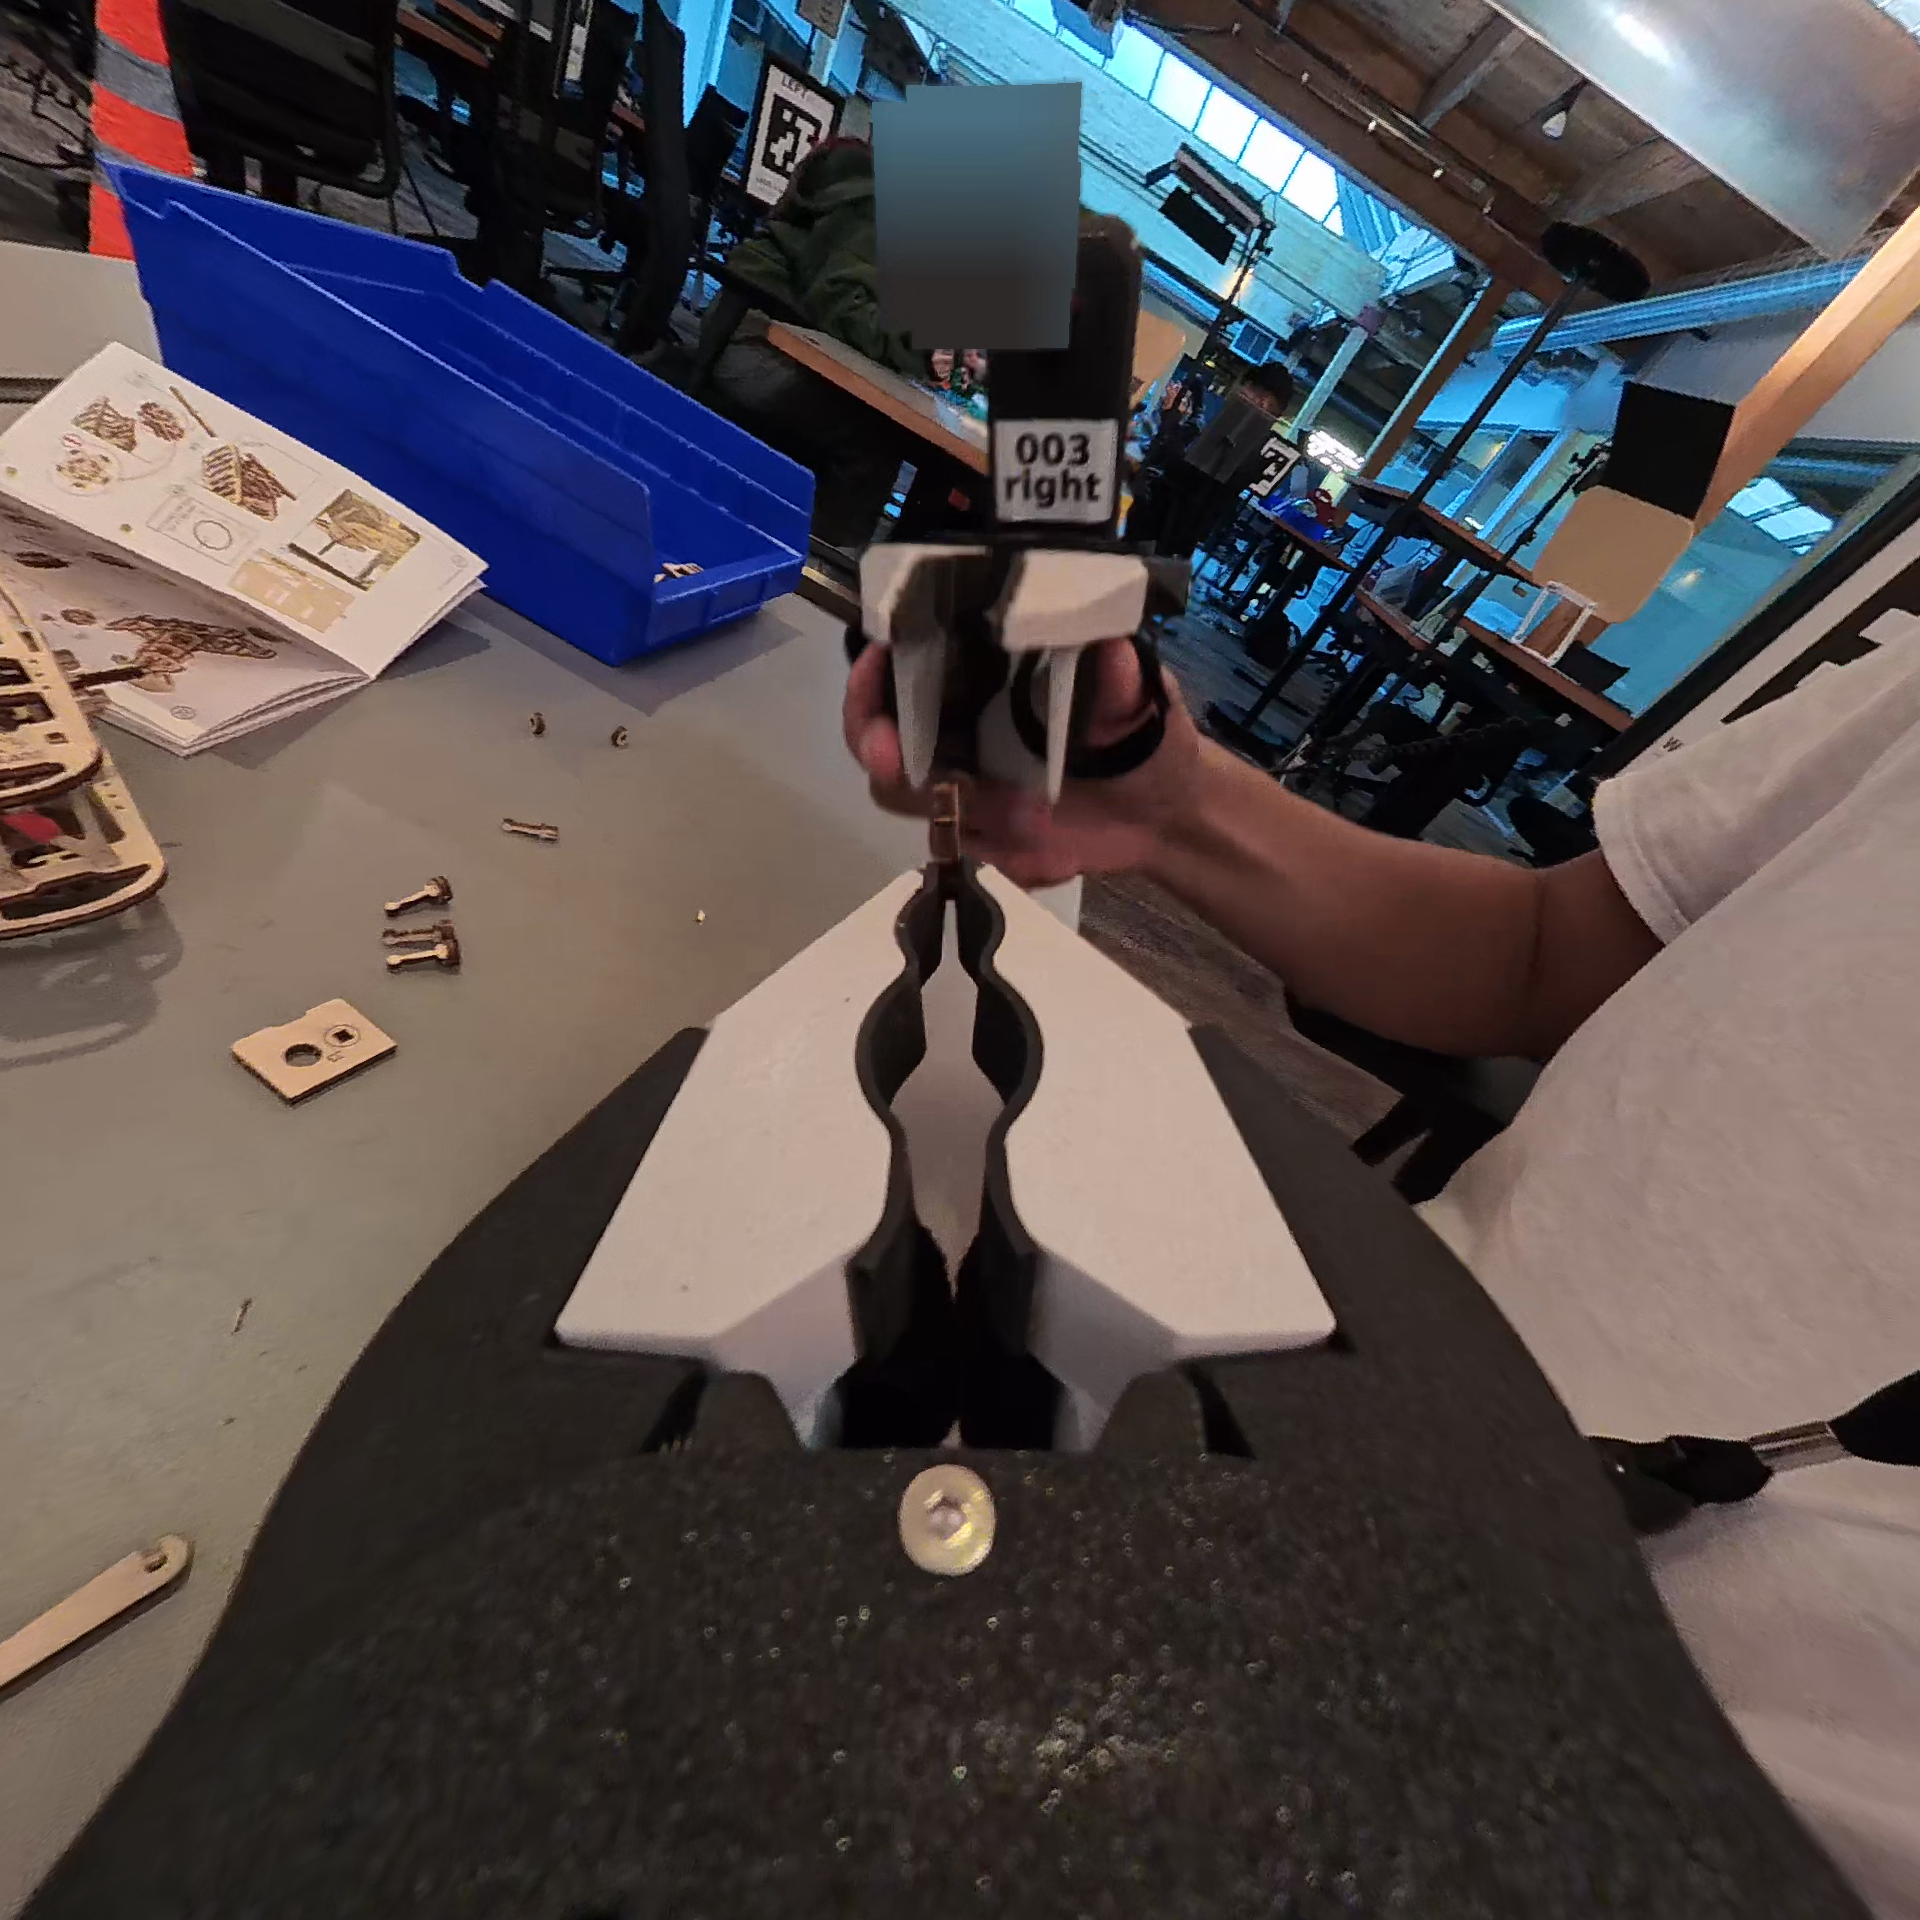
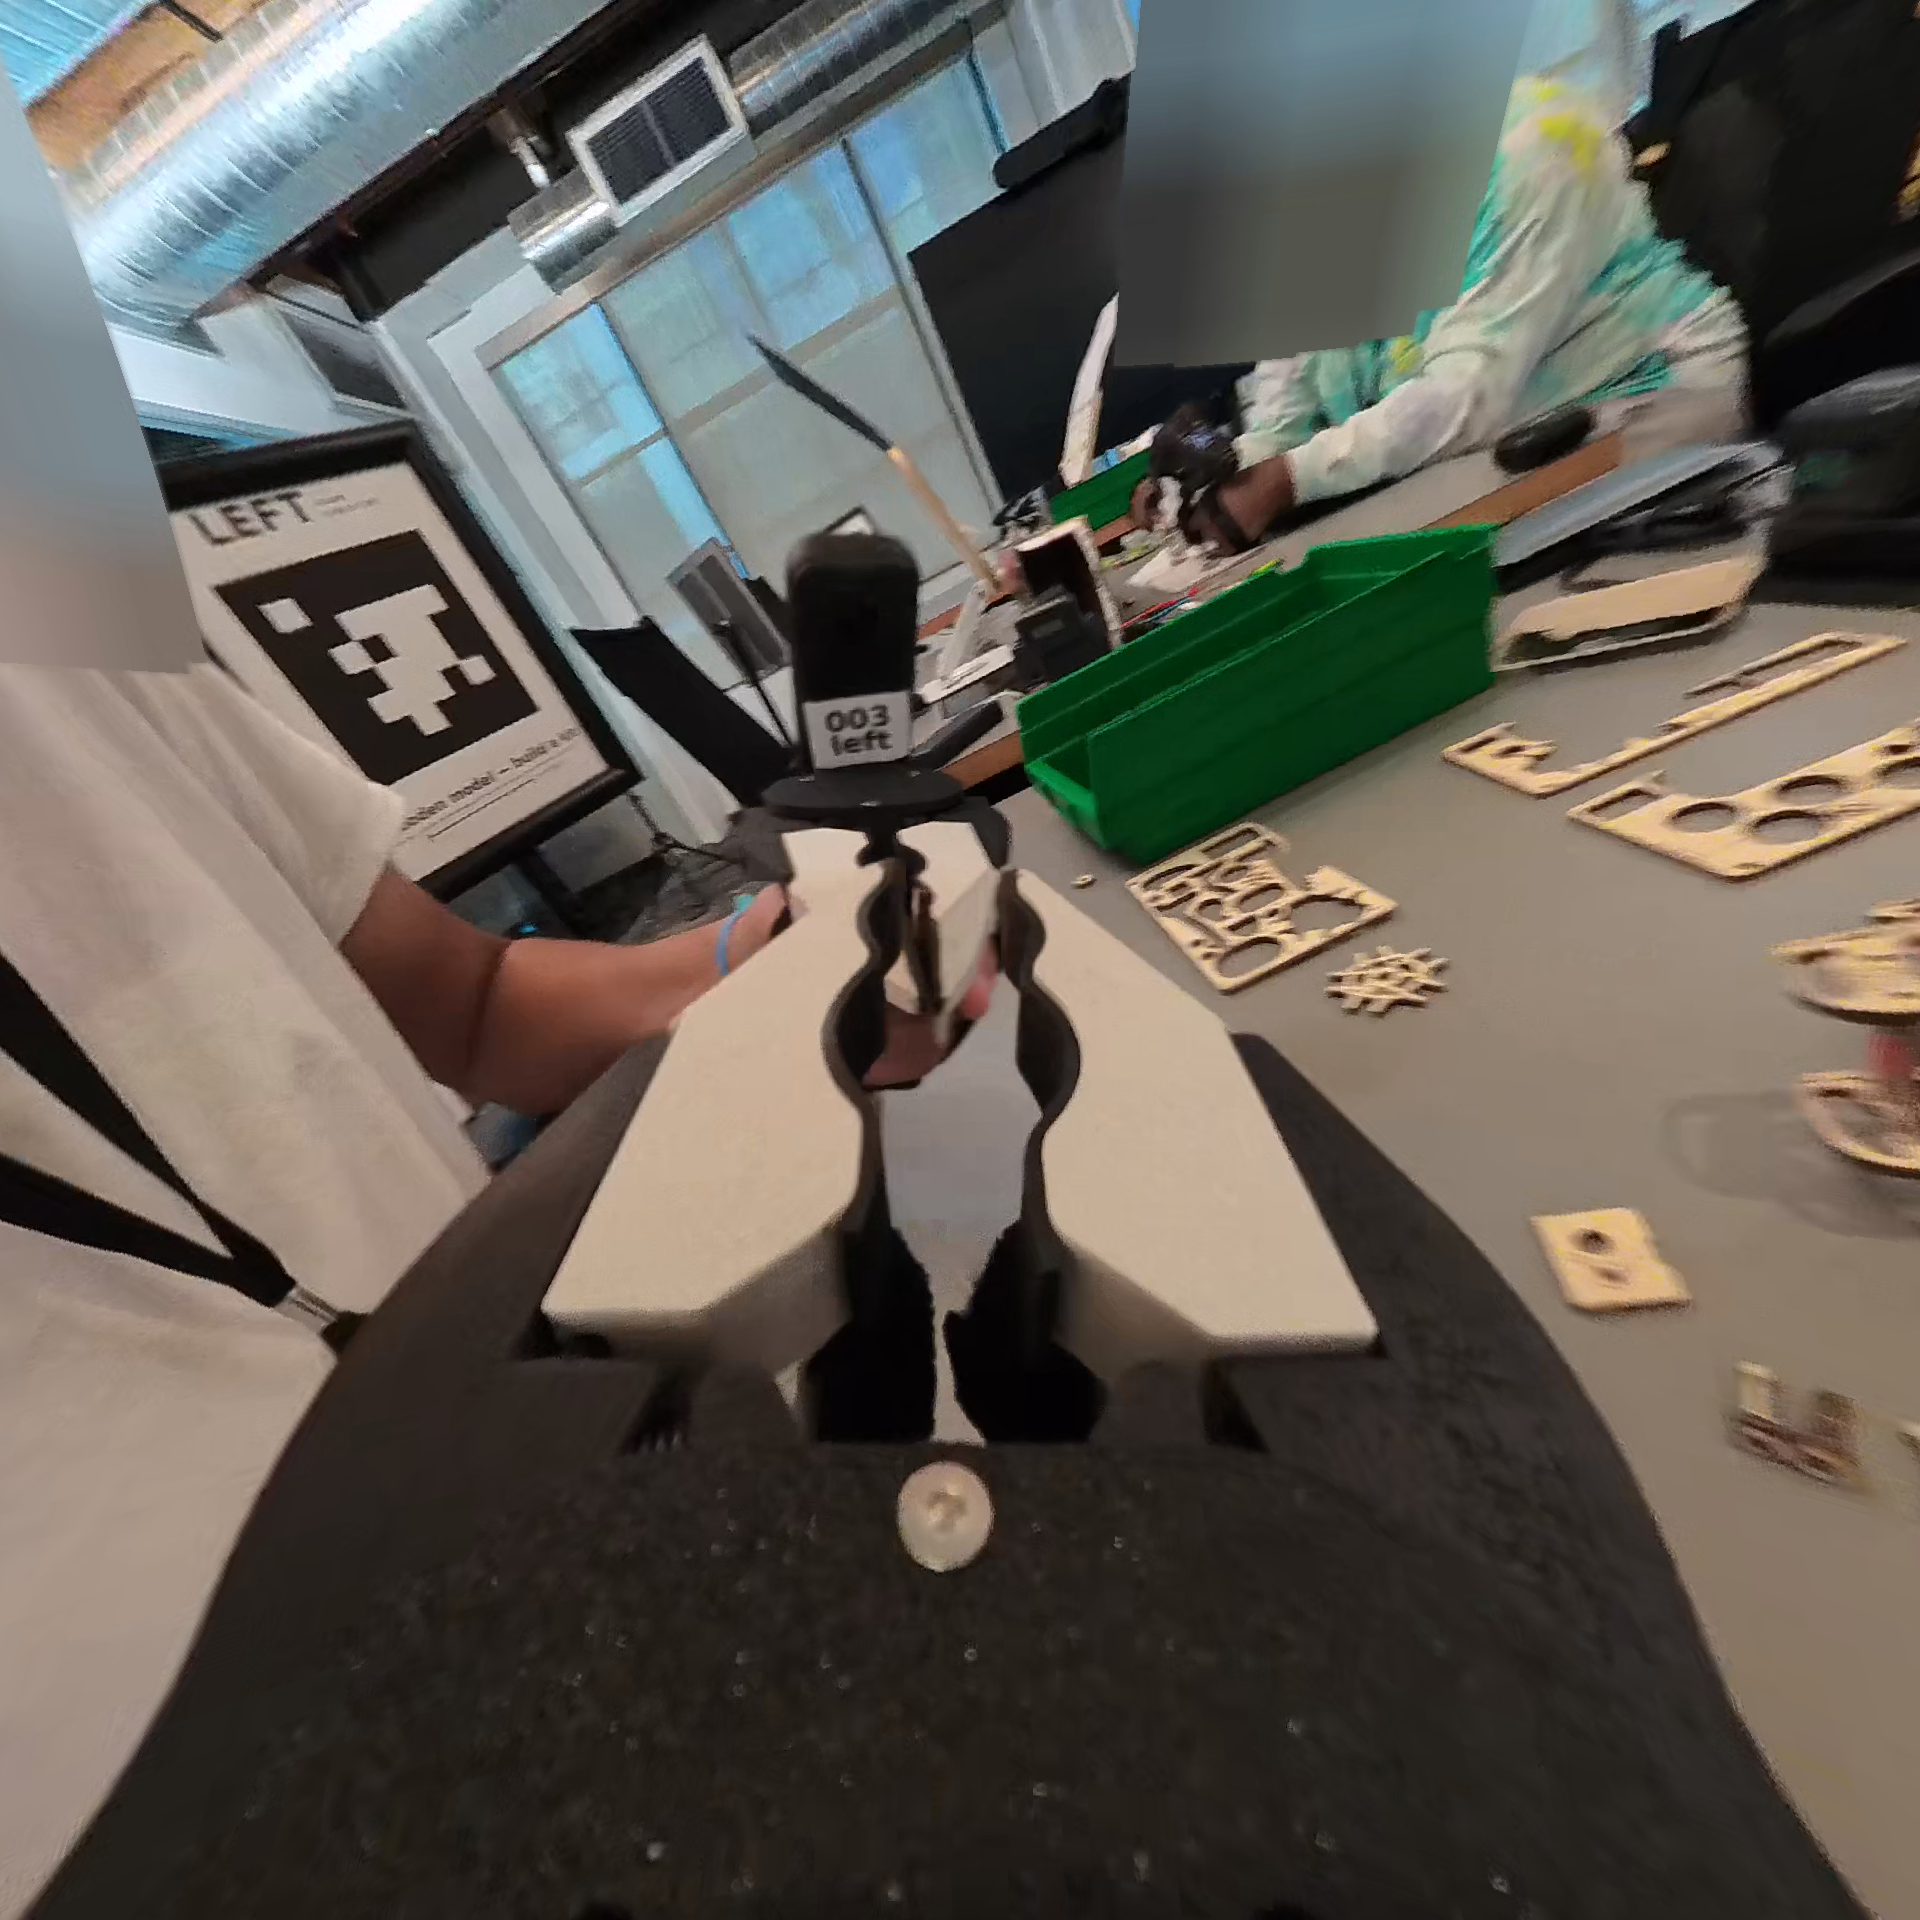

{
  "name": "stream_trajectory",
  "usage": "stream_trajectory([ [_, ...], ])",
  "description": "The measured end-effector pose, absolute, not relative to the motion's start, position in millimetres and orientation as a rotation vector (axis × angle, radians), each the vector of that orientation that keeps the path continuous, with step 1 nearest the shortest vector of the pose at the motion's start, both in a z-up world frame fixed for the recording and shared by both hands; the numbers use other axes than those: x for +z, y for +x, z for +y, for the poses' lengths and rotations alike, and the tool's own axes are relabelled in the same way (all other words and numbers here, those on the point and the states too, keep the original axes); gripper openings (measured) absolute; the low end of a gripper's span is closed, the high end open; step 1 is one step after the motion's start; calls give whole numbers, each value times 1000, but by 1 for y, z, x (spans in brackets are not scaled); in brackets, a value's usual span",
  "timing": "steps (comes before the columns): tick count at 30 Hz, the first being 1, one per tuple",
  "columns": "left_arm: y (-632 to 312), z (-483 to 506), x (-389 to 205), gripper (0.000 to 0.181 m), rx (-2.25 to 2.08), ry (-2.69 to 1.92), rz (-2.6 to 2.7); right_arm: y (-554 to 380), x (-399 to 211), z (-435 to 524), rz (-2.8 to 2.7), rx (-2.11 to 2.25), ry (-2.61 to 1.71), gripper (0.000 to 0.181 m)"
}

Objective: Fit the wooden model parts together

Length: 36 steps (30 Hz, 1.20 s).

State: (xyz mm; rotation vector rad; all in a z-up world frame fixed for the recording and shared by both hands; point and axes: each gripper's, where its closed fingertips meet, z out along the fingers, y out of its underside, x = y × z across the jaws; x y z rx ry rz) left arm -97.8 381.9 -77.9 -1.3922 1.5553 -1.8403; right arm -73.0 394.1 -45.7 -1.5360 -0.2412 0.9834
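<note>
My left gripper point(image 1: 945, 885) is shut on a small wooden pin point(image 1: 943, 826) that sticks out beyond its tips, held up above the grey table point(image 1: 644, 831). My right gripper point(image 1: 985, 777) faces it from the far side, with its white fingers point(image 1: 914, 727) spread either side of the pin's far end. In the right wrist view my right gripper point(image 2: 940, 896) is open. The dark pin point(image 2: 918, 940) and the tips of the left gripper stand in the gap between its fingers. Whether the right fingers touch the pin is unclear.
On the left stand a blue bin point(image 1: 468, 416), an open instruction booklet point(image 1: 208, 540), loose pins point(image 1: 421, 925), a small holed plate point(image 1: 312, 1049), a wooden strip point(image 1: 94, 1610) and a part-built model point(image 1: 52, 821). On the right are a green bin point(image 2: 1268, 686), cut-out wooden sheets point(image 2: 1257, 914), a gear point(image 2: 1387, 982) and a spool assembly point(image 2: 1860, 1039). The part-built model point(image 1: 52, 821) lies around 20 centimetres away from my right fingertips.
</note>
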Motion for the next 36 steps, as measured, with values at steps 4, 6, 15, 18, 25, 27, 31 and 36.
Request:
stream_trajectory([
  [4, -98, 385, -78, 0, -1823, -1407, 1556, -23, -67, 390, -222, 754, -1709, 18],
  [6, -99, 385, -77, 0, -1792, -1400, 1568, 16, -86, 385, -187, 567, -1812, 19],
  [15, -98, 383, -86, 0, -1546, -1397, 1620, 171, -208, 348, 110, -171, -2200, 24],
  [18, -102, 380, -97, 0, -1451, -1415, 1645, 169, -218, 356, 60, -206, -2226, 24],
  [25, -107, 382, -119, 0, -1461, -1477, 1664, 173, -215, 364, 200, -205, -2210, 23],
  [27, -107, 384, -125, 0, -1483, -1506, 1668, 167, -204, 371, 229, -165, -2220, 19],
  [31, -107, 386, -135, 0, -1476, -1523, 1697, 160, -202, 382, -63, -188, -2423, 18],
  [36, -111, 397, -144, 0, -1393, -1517, 1733, 174, -221, 389, -342, -217, -2609, 22],
])
